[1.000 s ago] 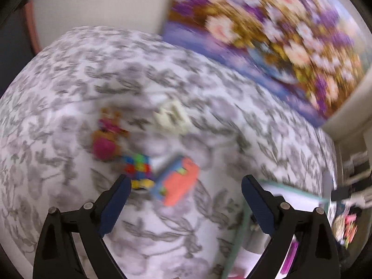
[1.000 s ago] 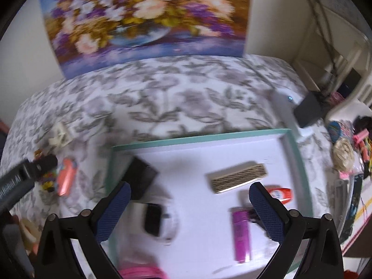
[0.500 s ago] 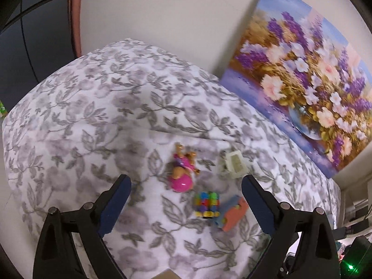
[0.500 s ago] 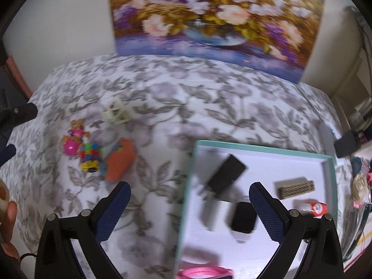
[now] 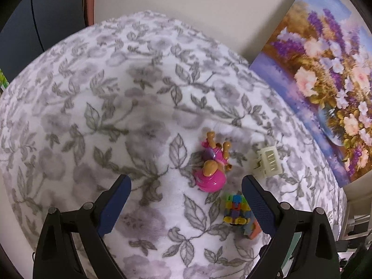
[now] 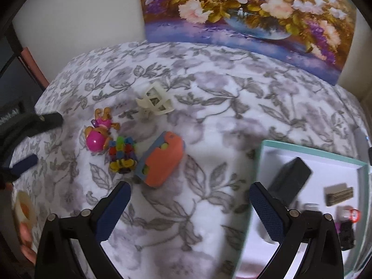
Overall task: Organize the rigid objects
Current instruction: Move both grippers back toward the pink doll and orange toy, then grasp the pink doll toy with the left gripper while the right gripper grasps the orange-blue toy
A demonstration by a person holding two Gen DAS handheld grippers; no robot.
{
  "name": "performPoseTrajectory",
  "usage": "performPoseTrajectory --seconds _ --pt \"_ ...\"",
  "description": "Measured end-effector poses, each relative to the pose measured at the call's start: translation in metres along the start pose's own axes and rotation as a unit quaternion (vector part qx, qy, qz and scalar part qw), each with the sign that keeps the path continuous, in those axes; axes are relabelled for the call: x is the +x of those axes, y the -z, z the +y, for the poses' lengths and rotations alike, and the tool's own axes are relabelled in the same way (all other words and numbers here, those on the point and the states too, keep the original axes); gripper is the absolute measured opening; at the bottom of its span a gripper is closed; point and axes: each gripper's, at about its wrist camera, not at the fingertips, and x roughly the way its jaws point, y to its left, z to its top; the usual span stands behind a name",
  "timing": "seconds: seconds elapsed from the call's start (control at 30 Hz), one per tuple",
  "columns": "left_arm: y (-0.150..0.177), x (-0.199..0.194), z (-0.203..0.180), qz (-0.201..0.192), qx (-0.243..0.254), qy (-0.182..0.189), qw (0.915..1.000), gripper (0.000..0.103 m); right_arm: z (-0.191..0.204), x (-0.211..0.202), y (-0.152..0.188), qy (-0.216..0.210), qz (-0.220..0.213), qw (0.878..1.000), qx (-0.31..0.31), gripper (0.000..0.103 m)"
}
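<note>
Four loose objects lie on the floral bedspread: a pink doll figure, a multicoloured block toy, an orange and blue toy and a cream plastic clip. My left gripper is open and empty, hovering just in front of the doll. My right gripper is open and empty, above the bedspread in front of the orange toy. The left gripper's fingers show at the left edge of the right wrist view.
A teal-rimmed white tray at the right holds a black box, a brown comb-like piece and other small items. A flower painting leans on the wall behind. A hand with a tape roll is at the lower left.
Both grippers swung left, away from the tray and toward the toys. The left gripper came closer to the doll. The tray slid to the right edge of the right wrist view.
</note>
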Motion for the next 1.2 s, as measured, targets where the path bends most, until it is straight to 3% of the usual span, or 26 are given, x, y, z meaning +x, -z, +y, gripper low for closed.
performPoseTrajectory --seconds 0.2,0.37,0.63,0.93,1.07,1.13,1.2 --pt "-0.002 0.022 -0.004 0.023 0.01 -0.003 0.9997 0.096 0.003 0.014 -0.007 -0.024 -0.016 0.999 0.025 0.102" --pt "-0.009 0.034 -0.003 0.025 0.006 -0.003 0.9997 0.096 -0.003 0.027 -0.014 -0.032 -0.02 0.998 0.055 0.096" --pt "-0.02 0.054 -0.017 0.02 0.031 0.0 0.9993 0.096 -0.007 0.053 -0.021 -0.022 -0.011 0.996 0.082 0.092" --pt "-0.013 0.079 -0.031 0.034 0.056 0.0 0.9979 0.094 0.004 0.067 -0.025 0.011 -0.011 0.998 0.069 0.092" --pt "-0.01 0.079 -0.034 0.027 0.071 -0.024 0.9968 0.076 0.009 0.069 -0.023 0.025 -0.014 0.998 0.054 0.092" --pt "-0.01 0.077 -0.032 0.028 0.071 -0.02 0.9969 0.068 0.008 0.069 -0.023 0.023 -0.012 0.998 0.054 0.092" --pt "-0.01 0.075 -0.032 0.03 0.07 -0.01 0.997 0.054 0.006 0.068 -0.022 0.023 -0.007 0.998 0.051 0.089"
